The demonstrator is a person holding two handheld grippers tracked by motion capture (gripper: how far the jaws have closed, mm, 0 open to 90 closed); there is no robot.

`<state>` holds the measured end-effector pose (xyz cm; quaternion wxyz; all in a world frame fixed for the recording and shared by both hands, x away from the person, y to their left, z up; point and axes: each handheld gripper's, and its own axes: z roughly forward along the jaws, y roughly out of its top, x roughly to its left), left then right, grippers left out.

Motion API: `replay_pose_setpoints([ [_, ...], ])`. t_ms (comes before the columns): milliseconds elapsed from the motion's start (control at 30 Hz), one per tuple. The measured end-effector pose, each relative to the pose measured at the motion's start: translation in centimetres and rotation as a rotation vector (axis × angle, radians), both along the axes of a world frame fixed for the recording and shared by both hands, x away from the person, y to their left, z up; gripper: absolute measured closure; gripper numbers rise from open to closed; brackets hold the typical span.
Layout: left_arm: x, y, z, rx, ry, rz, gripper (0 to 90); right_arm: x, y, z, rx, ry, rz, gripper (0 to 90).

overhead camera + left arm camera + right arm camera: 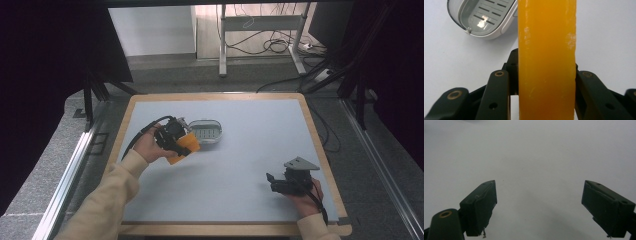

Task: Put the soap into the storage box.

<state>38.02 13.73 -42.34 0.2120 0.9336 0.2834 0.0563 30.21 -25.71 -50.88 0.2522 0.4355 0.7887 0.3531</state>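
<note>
My left gripper (pixel 182 145) is shut on an orange bar of soap (pixel 184 146), held just above the table at the left. In the left gripper view the orange soap (pixel 547 57) stands upright between the two black jaws, which press on its sides. A white oval soap dish (pixel 205 131) with a slotted grey insert lies on the table just beyond the soap; the soap dish (pixel 481 17) sits at the upper left in the left gripper view. My right gripper (pixel 272 182) rests low at the front right, open, with bare table between its fingertips (pixel 480 205).
The pale grey table (pixel 250 150) has a wooden rim (pixel 320 145). Beyond its far edge stand a metal table frame (pixel 260 30) and loose cables on the floor. Dark curtains hang on both sides.
</note>
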Motion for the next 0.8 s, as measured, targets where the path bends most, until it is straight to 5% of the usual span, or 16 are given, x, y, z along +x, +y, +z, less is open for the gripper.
replay_pose_setpoints([
  [800,1.6,-0.7,0.5,0.026,-0.023,-0.038,61.9,0.1,-0.2,0.0,0.008,0.01,0.001,13.7],
])
